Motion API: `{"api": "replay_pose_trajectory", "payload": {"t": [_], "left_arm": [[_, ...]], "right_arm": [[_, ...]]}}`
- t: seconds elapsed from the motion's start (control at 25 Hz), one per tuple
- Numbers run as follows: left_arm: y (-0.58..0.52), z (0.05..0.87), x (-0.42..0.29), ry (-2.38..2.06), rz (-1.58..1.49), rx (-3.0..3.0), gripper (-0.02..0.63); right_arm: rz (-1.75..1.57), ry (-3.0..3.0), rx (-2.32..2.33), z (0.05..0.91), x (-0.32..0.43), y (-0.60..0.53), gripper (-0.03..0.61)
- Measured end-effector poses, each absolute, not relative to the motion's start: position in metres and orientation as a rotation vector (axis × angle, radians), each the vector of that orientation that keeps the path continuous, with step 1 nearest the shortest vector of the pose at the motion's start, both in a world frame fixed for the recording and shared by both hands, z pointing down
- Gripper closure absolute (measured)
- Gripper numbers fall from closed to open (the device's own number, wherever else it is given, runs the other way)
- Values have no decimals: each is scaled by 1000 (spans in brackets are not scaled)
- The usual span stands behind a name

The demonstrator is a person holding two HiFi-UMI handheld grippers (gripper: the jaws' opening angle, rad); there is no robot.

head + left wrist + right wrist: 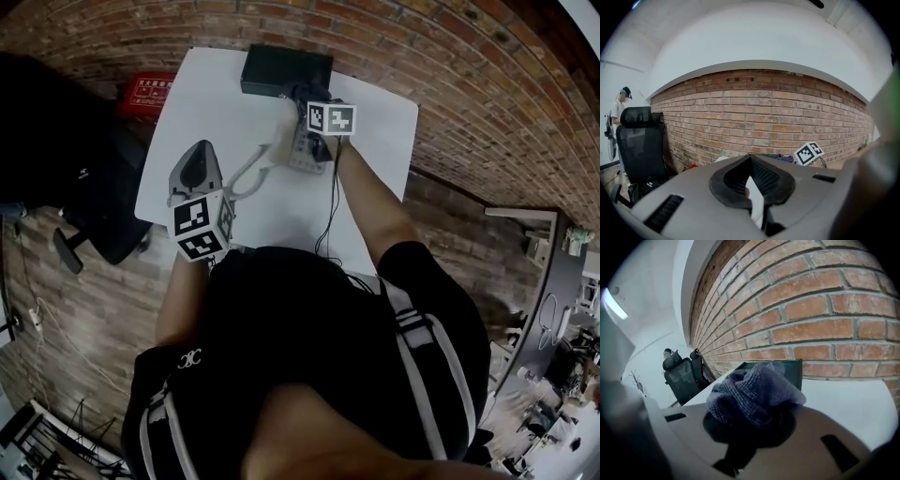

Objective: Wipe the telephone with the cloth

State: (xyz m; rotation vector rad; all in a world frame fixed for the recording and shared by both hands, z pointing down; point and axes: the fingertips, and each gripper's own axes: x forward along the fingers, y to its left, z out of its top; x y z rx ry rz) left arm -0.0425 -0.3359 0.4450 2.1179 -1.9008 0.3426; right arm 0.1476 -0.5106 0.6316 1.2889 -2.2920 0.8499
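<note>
The grey telephone [302, 150] lies on the white table [244, 112] in the head view, with a pale cord [251, 169] curling off to its left. My right gripper [302, 94] [754, 413] reaches over the telephone toward the wall, shut on a bunched blue-grey cloth [307, 91] [750, 390]. My left gripper [197, 157] [751, 161] hovers over the table's left part, apart from the telephone and tilted up at the brick wall. Its pads meet at the tips and I see nothing held between them. Neither gripper view shows the telephone.
A black box [286, 70] [787, 369] sits at the table's far edge, just past the cloth. A black office chair [89, 187] [640, 140] stands left of the table, with a red case [150, 92] on the floor nearby. The brick wall [764, 112] is close behind.
</note>
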Motion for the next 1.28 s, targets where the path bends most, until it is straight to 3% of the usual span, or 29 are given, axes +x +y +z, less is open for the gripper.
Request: {"api": "replay_pose_trajectory", "payload": {"t": [0.48, 1.28], "left_arm": [[-344, 451, -36, -1866, 361, 2144, 617], [-339, 447, -25, -1828, 275, 2172, 617]], "right_arm": [[977, -2374, 1271, 633, 143, -495, 541], [699, -2232, 749, 682, 106, -348, 538]]}}
